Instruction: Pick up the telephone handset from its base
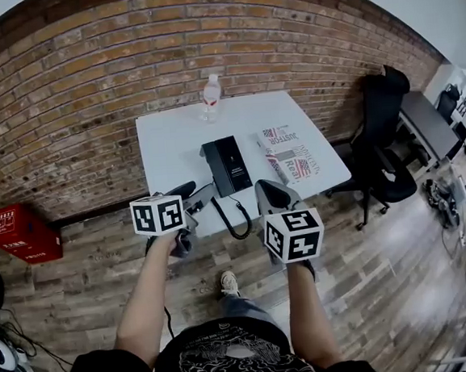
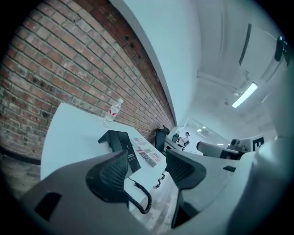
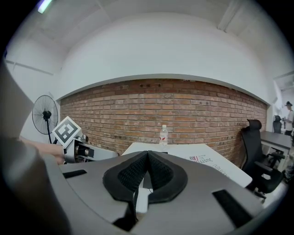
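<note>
A red plastic crate is sitting on the wooden floor at far left, well apart from the work. The left gripper is hovering just short of the near edge of the white rectangular counter. Its fingers are standing wide apart with nothing between them, and they are aiming at the black desk telephone.

The black handset appears to be lying in its cradle along the left side of the base, not yet touched. Its black coiled cord is drooping over the counter's front edge in a loop. Behind the telephone, a clear plastic water bottle is standing near the brick wall. A folded printed newspaper is lying just beside the base on the right.

The right gripper is hanging in front of the counter with its fingers pressed together, holding nothing. A black office chair is standing at far right.

The main risk seems to be the base, which is sitting close to the front edge. If the handset is lifted fast or far, the cord may tug the base off, and the closed right gripper is not steadying it. An off-centre grip on the smooth handset could also let it twist out.
</note>
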`<action>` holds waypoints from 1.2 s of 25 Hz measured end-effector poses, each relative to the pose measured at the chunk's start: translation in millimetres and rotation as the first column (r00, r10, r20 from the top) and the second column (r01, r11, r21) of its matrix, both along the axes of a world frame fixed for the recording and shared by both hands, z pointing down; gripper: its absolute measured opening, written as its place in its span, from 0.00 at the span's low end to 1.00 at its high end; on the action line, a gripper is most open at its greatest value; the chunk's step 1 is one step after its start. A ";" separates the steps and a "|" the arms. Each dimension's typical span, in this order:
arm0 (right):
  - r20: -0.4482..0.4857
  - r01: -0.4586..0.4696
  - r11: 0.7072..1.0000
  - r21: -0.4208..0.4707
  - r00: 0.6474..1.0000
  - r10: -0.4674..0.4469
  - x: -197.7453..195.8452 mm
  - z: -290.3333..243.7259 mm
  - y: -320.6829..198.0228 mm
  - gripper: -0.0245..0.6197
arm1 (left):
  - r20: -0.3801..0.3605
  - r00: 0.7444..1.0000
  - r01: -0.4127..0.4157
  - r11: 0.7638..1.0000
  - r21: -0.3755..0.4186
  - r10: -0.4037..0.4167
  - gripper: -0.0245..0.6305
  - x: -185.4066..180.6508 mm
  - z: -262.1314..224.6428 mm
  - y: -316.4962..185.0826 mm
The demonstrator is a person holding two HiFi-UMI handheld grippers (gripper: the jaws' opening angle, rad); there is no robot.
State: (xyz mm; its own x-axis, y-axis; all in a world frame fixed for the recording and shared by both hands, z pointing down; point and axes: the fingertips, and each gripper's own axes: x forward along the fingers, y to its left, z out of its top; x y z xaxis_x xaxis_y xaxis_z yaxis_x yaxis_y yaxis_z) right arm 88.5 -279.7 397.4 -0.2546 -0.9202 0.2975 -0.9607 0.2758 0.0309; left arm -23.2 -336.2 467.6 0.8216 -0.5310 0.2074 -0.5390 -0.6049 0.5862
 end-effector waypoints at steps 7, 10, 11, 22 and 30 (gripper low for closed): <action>0.004 0.037 0.999 -0.022 0.999 -0.037 9.0 13.3 -44.2 0.04 | -0.088 0.996 0.003 0.989 -0.146 -0.016 0.41 8.8 32.9 -44.1; 0.003 0.059 0.998 -0.038 0.998 -0.059 13.0 18.8 -64.0 0.04 | -0.102 0.995 -0.001 0.975 -0.224 -0.022 0.41 13.4 48.9 -60.1; 0.004 0.065 0.997 -0.044 0.998 -0.065 14.1 20.6 -70.9 0.04 | -0.106 0.994 -0.010 0.971 -0.238 -0.016 0.41 16.0 52.9 -64.4; -0.012 0.155 0.984 -0.085 0.988 -0.156 20.5 39.3 -135.5 0.04 | -0.140 0.990 -0.060 0.942 -0.331 0.014 0.41 37.3 93.3 -107.7; 0.000 0.211 0.972 -0.106 0.977 -0.212 30.0 50.5 -173.5 0.04 | -0.201 0.978 -0.130 0.907 -0.399 0.052 0.41 55.1 114.9 -123.4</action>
